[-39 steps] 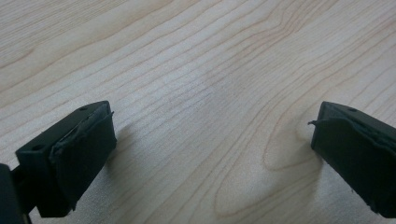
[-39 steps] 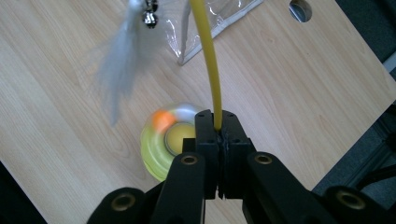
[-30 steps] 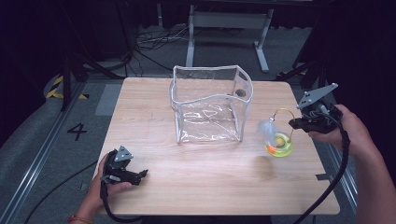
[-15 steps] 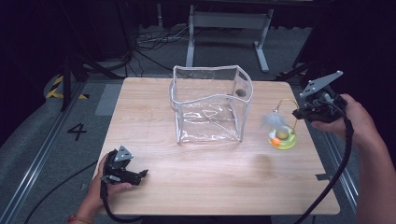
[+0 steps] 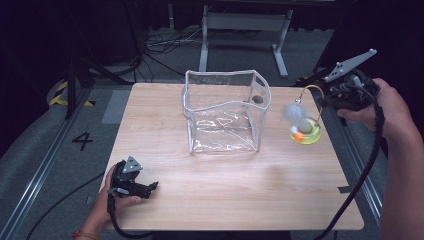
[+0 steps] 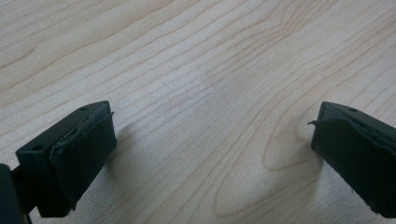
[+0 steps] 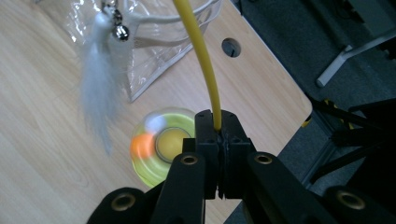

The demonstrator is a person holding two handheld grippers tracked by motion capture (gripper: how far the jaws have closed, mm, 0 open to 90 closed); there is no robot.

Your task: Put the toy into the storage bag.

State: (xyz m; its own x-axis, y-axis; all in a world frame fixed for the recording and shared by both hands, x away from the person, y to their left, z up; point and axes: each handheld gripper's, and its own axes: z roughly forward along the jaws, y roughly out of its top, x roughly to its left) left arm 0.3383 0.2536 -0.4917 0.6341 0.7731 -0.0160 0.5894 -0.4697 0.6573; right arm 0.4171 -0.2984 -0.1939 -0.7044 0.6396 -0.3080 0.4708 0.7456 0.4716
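Observation:
A cat toy hangs from my right gripper (image 5: 324, 96): a yellow-green disc (image 5: 305, 132) with an orange ball, a curved yellow wand (image 5: 311, 88), and a white feather (image 5: 292, 113). In the right gripper view the right gripper (image 7: 218, 122) is shut on the yellow wand (image 7: 201, 51), with the feather (image 7: 98, 88) and a small bell (image 7: 122, 31) dangling over the blurred disc (image 7: 161, 144). A clear plastic bag (image 5: 225, 112) stands open at the table's middle, left of the toy. My left gripper (image 5: 150, 187) rests at the near left, and its jaws (image 6: 212, 135) are open over bare wood.
The wooden table (image 5: 225, 200) has a round hole (image 7: 230, 46) near its far right corner. A strip of tape (image 5: 345, 189) lies at the right edge. Metal desk legs (image 5: 240, 22) and cables lie on the floor beyond; a "4" (image 5: 82, 140) marks the floor left.
My right gripper has risen and moved slightly right and away, carrying the toy's disc with it. The left gripper has stayed put.

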